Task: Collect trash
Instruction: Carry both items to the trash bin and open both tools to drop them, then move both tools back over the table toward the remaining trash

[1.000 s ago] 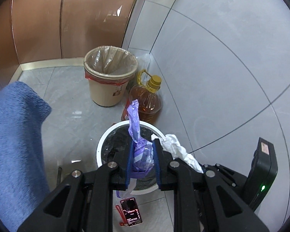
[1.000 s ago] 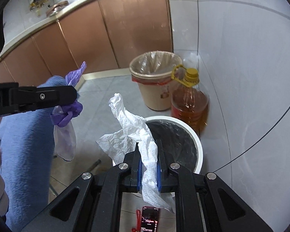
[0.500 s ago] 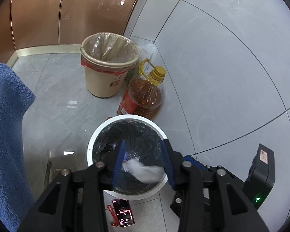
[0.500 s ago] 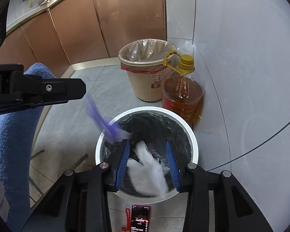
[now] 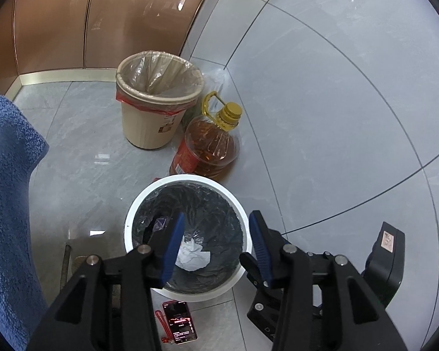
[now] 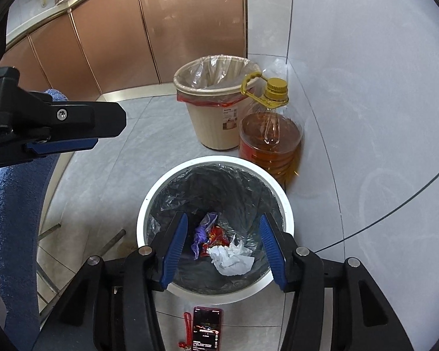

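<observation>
Evidently both the left gripper [image 5: 215, 242] and right gripper [image 6: 224, 247] hang over the white bin [image 6: 158, 193] to drop trash, jaws just parted and empty, since the white tissue [image 6: 231, 259] and purple wrapper [image 6: 200, 232] (clamped a second ago) lie inside.

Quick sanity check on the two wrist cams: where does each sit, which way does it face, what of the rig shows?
Left wrist: on the left gripper, angled down into the white bin; own open fingers, right gripper's body at lower right.
Right wrist: on the right gripper, angled down into the same bin; own open fingers, left gripper's finger at left.
Shared: bin, white tissue, oil bottle, beige bin, phone.
</observation>
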Demonstrator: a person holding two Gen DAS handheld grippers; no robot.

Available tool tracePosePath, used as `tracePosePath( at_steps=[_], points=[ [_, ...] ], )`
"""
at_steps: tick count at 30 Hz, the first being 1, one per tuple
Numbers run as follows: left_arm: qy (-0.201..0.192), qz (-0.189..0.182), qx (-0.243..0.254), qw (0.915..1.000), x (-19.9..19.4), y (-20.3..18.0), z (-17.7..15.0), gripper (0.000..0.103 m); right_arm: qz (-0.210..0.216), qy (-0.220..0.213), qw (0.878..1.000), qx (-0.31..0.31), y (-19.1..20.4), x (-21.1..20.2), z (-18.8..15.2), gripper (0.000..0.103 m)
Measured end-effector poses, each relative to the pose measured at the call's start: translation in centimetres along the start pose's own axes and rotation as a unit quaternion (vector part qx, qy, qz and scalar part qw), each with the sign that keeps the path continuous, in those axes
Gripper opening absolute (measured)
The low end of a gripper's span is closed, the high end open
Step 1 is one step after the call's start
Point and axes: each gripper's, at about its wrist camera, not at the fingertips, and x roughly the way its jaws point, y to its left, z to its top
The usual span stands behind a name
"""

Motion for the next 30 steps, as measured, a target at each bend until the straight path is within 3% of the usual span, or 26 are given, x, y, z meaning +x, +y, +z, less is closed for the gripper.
tracePosePath(
  at_steps=[16,22,30],
  points=[
    [-0.048,-0.014,0.018,0.9986,-7.4,-2.8,-0.2,0.044,-0.002,-0.04,0.999,-0.004,0.6,-5.9,0.4,0.055],
    [-0.1,0.009,0.027,0.9946,-13.3,-2.9,-1.1,0.044,0.007,-0.074,0.997,-0.008,1.6,-10.0,0.9,0.055],
    [-0.181,0.034,0.028,0.9826,-23.7,-1.7,-2.8,0.044,0.033,-0.149,0.988,-0.033,5.0,-18.4,1.8,0.056]
  ],
)
